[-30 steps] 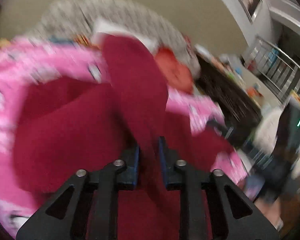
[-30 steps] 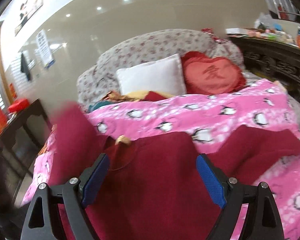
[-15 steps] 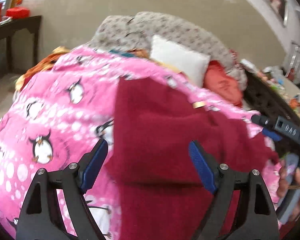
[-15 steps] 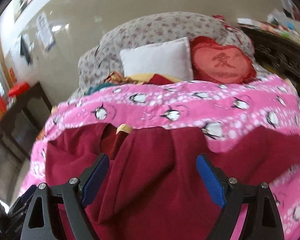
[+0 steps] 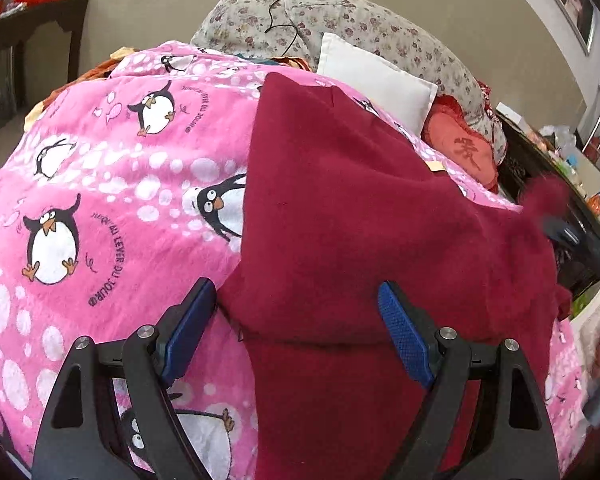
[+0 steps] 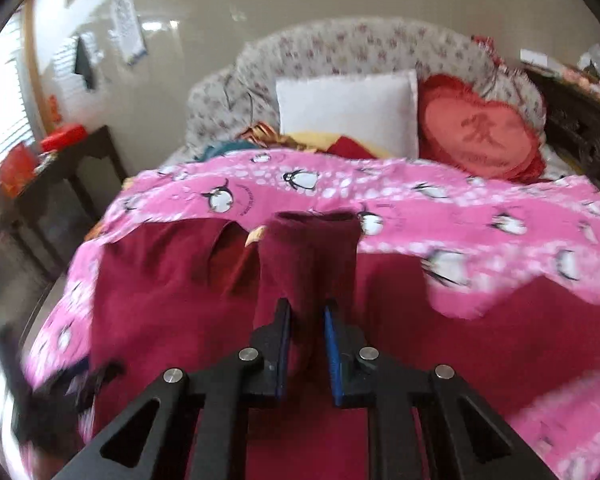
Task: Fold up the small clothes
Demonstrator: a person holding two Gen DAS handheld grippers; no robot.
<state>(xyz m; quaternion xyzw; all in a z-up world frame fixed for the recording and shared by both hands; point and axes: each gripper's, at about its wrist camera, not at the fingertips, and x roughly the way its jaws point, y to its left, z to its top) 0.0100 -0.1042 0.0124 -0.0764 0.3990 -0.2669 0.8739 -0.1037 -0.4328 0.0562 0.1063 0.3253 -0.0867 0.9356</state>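
Across the bed's pink penguin blanket [image 5: 100, 184] my right gripper [image 6: 306, 344] clenches a fold of the maroon garment [image 5: 340, 220] while my left gripper [image 5: 296, 336] hangs released, so the unpinned cloth may drag.

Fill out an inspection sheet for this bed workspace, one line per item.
Surface: pink penguin blanket spread over the bed.
Job's things: dark red garment lying on the blanket, one sleeve lifted.
Clutter: white pillow, red heart cushion, mixed clothes behind the blanket.
Grippers: left hand-held gripper open over the garment; right hand-held gripper shut on the sleeve.
Cables: thin black cord on the floral headboard.
Surroundings: dark side table, framed picture.
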